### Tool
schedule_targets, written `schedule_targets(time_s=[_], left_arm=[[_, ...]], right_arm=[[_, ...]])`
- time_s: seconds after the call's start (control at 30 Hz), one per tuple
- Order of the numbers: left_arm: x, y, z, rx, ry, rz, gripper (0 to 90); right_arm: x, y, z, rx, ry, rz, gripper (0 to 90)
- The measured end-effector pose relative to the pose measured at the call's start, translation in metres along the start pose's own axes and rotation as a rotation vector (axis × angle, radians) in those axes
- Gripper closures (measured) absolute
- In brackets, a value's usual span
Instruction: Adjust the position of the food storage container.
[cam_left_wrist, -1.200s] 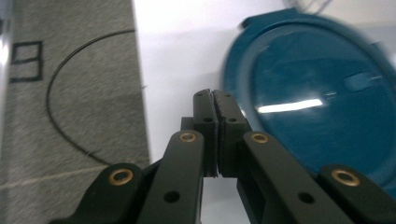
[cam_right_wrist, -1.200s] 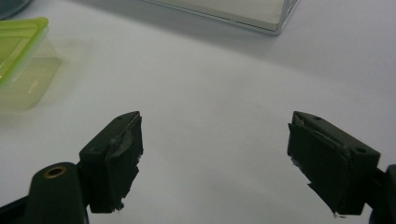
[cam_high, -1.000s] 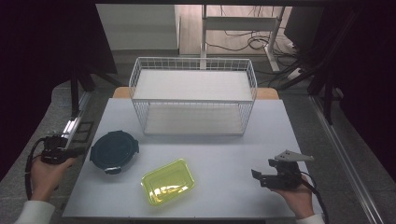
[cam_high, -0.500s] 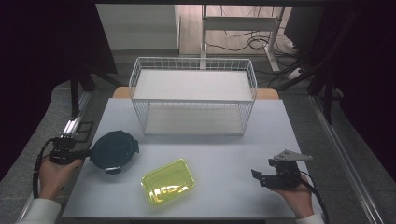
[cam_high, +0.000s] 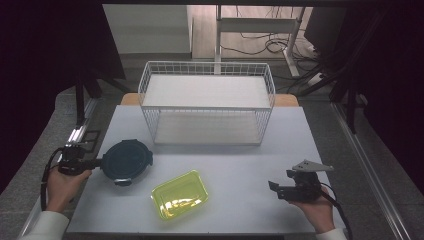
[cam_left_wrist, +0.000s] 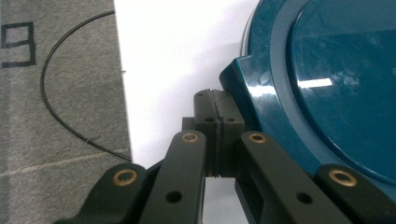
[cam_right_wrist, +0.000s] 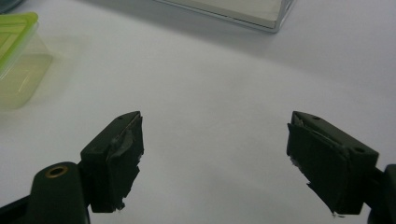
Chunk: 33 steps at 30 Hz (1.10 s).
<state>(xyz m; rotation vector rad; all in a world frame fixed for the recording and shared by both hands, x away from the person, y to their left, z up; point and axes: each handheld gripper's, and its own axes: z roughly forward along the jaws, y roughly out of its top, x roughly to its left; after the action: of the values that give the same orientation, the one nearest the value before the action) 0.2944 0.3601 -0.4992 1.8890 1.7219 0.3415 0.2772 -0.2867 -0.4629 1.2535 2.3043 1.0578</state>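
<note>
round dark teal container (cam_high: 125, 161) with its lid on, resting on the white table (cam_high: 235, 165) near the left edge; its lid tab (cam_left_wrist: 243, 86) points toward the left gripper (cam_high: 90, 163). left gripper held level at the table's left side, fingers (cam_left_wrist: 205, 114) pressed together with nothing between them, their tips just beside the container's tab; whether they touch it cannot be told. right gripper (cam_high: 275, 187) held low over the table's right front, well apart from the container, fingers (cam_right_wrist: 116, 154) spread wide over bare table. yellow-green rectangular container (cam_high: 180, 195), lid on, lies near the front of the table between the two grippers, just right of the teal container and apart from it. white wire basket (cam_high: 207, 107) stands at the back of the table, behind both containers. grey floor (cam_left_wrist: 60, 93) with a thin black cable (cam_left_wrist: 51, 107) lies beyond the table's left edge.
</note>
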Motion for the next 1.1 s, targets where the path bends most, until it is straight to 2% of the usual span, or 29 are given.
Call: schedule_targets(time_s=[0.37,0.97,1.1], left_arm=[[-0.018,0.003,0.006,0.003,-0.047,0.031,90.0],[-0.047,0.007,0.013,0.007,-0.085,0.069,90.0],[-0.049,0.007,0.014,0.004,-0.089,0.067,90.0]], right_arm=[[0.000,0.000,0.000,0.009,-0.005,0.002,18.8],[0.001,-0.001,0.000,0.017,-0.006,0.007,18.8],[0.001,-0.001,0.000,0.017,-0.006,0.007,18.8]])
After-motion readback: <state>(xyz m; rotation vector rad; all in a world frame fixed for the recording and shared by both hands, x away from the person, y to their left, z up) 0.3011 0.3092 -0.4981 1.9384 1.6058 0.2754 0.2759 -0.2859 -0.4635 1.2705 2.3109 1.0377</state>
